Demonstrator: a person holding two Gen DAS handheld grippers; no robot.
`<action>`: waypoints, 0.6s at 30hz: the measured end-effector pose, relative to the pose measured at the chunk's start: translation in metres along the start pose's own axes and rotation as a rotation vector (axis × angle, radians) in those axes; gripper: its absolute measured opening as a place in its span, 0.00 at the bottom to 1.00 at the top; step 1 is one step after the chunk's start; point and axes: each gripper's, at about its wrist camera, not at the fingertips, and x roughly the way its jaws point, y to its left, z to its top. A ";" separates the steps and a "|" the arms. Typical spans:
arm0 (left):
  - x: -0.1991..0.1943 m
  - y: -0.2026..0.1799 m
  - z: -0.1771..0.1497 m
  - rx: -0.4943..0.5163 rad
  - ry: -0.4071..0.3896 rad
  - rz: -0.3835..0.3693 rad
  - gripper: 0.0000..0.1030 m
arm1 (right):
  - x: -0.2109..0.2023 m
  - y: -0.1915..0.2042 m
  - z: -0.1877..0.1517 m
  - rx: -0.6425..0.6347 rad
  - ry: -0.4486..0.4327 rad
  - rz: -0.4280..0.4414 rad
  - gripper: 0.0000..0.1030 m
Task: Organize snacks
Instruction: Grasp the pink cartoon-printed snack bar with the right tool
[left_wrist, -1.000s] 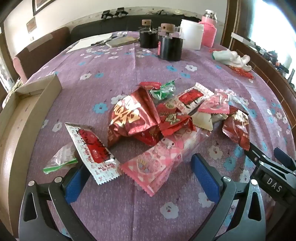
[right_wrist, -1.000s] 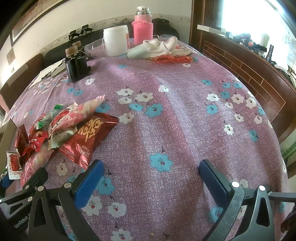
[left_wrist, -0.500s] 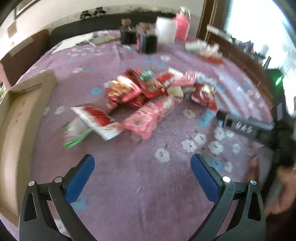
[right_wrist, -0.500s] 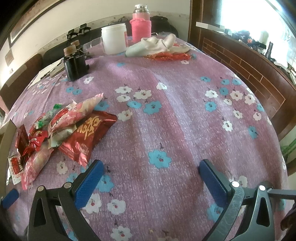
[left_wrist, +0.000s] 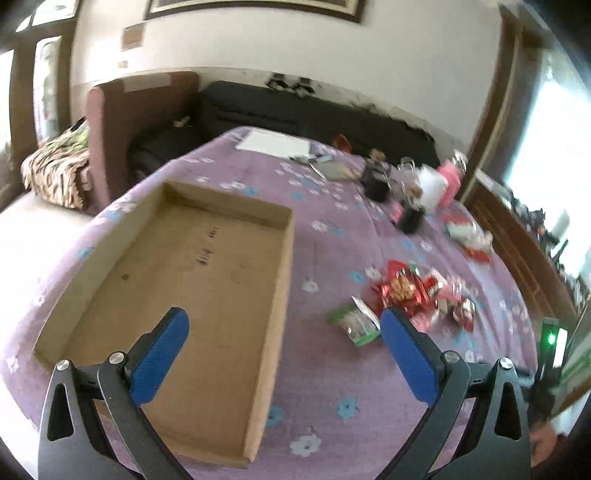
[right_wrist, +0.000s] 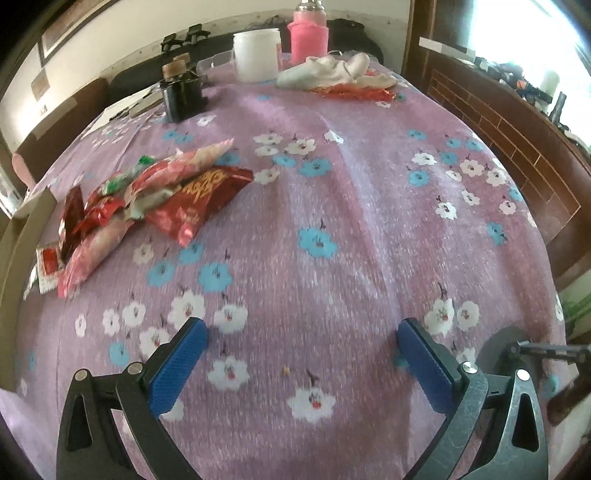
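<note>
A pile of snack packets (left_wrist: 417, 291) in red, pink and green wrappers lies on the purple flowered tablecloth, to the right of a shallow cardboard box (left_wrist: 110, 254). The box holds nothing. My left gripper (left_wrist: 284, 343) is open and empty, high above the box's right wall. In the right wrist view the same pile (right_wrist: 147, 199) lies at the left, topped by a large red bag (right_wrist: 199, 199). My right gripper (right_wrist: 303, 354) is open over bare cloth, well right of the pile, holding nothing.
At the far side stand black jars (right_wrist: 181, 92), a white tub (right_wrist: 256, 55), a pink bottle (right_wrist: 308, 35) and white cloth (right_wrist: 332, 72). Papers (left_wrist: 273, 144) lie at the far end. A chair (left_wrist: 125, 122) and dark sofa (left_wrist: 314, 110) sit behind. The box edge (right_wrist: 22, 240) shows at left.
My left gripper has risen and swung left, from just over the snack pile to above the cardboard box. The right gripper has drawn back slightly from the pile. Both stay open.
</note>
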 end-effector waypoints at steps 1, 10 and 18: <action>0.001 0.003 -0.001 -0.017 -0.002 -0.012 1.00 | -0.001 0.001 -0.001 -0.002 0.001 -0.004 1.00; 0.001 0.015 -0.013 -0.082 0.026 -0.076 1.00 | -0.005 -0.004 -0.006 0.017 0.021 0.006 1.00; 0.009 0.001 -0.028 0.038 0.105 -0.050 1.00 | -0.019 0.017 -0.011 -0.048 0.017 0.101 0.99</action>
